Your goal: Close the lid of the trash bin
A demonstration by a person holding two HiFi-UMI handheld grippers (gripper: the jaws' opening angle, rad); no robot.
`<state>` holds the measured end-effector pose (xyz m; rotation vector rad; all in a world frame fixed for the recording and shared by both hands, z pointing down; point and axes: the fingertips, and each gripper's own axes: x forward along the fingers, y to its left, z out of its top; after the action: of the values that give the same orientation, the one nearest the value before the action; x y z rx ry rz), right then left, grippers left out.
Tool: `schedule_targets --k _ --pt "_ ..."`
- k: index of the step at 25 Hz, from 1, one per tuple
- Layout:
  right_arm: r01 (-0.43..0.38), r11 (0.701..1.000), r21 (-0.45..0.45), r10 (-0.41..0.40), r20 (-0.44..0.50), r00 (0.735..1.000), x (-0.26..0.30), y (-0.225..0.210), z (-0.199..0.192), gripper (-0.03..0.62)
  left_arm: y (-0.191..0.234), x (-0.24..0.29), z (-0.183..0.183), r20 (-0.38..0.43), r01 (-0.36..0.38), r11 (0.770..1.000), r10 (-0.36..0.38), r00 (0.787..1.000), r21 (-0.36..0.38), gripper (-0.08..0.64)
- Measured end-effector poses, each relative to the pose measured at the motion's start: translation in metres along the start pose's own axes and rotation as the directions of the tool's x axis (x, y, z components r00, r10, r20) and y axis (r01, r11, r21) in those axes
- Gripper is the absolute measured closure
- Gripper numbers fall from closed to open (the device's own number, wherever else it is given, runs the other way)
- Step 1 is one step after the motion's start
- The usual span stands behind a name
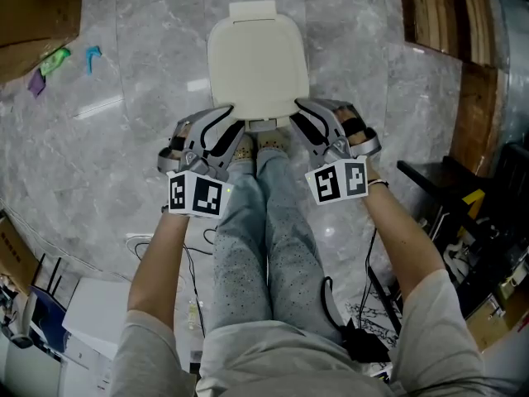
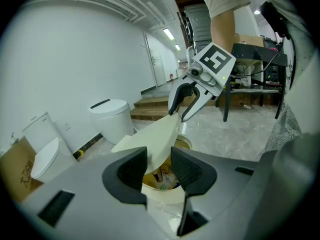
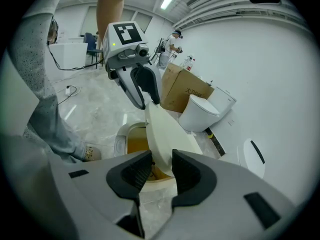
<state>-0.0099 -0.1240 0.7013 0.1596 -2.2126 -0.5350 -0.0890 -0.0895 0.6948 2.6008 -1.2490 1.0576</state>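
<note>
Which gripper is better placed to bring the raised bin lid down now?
Probably right: the right gripper has a broad stretch of the lid between its jaws, while the left gripper holds only a corner.

Your feet (image 1: 266, 145) stand on the grey floor (image 1: 149, 139); the trash bin (image 1: 258, 64) sits by your toes; a green scrap (image 1: 54, 59) and a blue scrap (image 1: 92, 56) lie far left.

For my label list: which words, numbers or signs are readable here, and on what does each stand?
None can be read for certain.
Dark print on the cardboard box: too blurred.
Red print on the brown carton: too small.
Marker cubes: square patterns only, no words.
</note>
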Motion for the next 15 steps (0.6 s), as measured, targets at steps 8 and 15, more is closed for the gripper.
schedule_targets --k 8,15 --pt "-0.005 0.999 -0.041 0.005 -0.013 1.000 0.009 0.014 -0.011 0.451 -0.010 0.008 -0.014 -0.017 0.005 1.000 -0.005 1.000 0.005 0.411" --pt "-0.017 0.997 -0.073 0.015 -0.031 0.999 0.017 0.024 -0.018 0.448 -0.017 0.013 -0.024 -0.032 0.026 1.000 -0.026 0.999 -0.003 0.411"
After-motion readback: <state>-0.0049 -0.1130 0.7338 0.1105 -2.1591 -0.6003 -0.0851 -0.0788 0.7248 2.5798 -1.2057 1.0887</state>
